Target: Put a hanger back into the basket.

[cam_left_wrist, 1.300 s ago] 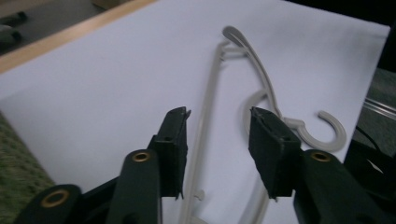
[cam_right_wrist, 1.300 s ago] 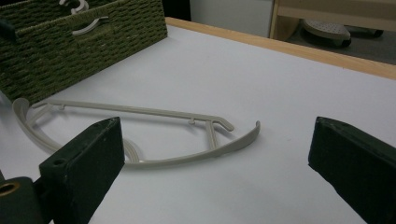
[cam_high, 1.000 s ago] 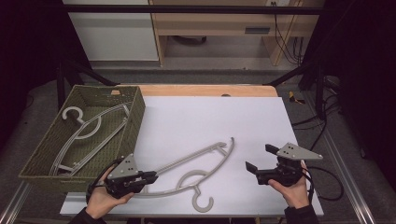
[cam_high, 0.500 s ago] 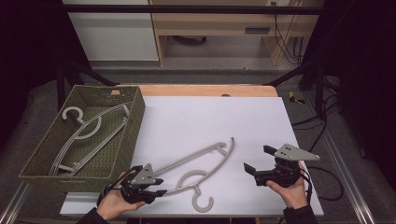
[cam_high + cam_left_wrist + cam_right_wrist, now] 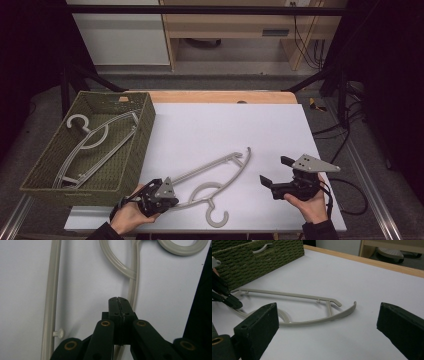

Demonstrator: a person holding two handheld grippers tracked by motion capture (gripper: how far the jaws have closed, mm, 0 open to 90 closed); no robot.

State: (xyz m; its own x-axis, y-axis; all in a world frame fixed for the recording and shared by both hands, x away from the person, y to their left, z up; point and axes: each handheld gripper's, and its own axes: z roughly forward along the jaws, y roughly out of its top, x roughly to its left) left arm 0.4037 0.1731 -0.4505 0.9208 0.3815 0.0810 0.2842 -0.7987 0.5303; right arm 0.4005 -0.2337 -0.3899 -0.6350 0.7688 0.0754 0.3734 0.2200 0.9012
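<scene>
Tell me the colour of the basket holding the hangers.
Olive green basket, woven; high view shows it best.

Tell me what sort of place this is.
Probably a lab or workshop set up for recording handling tasks. A white table stands in a black metal frame, loose cables hang by a wooden bench, and a hanger lies beside a woven basket.

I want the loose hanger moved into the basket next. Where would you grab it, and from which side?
Take the hanger on its curved shoulder arm near the person's edge, coming from above with the jaws across the bar. It lies flat on the table, and that thin arm has free space on both sides.
</scene>
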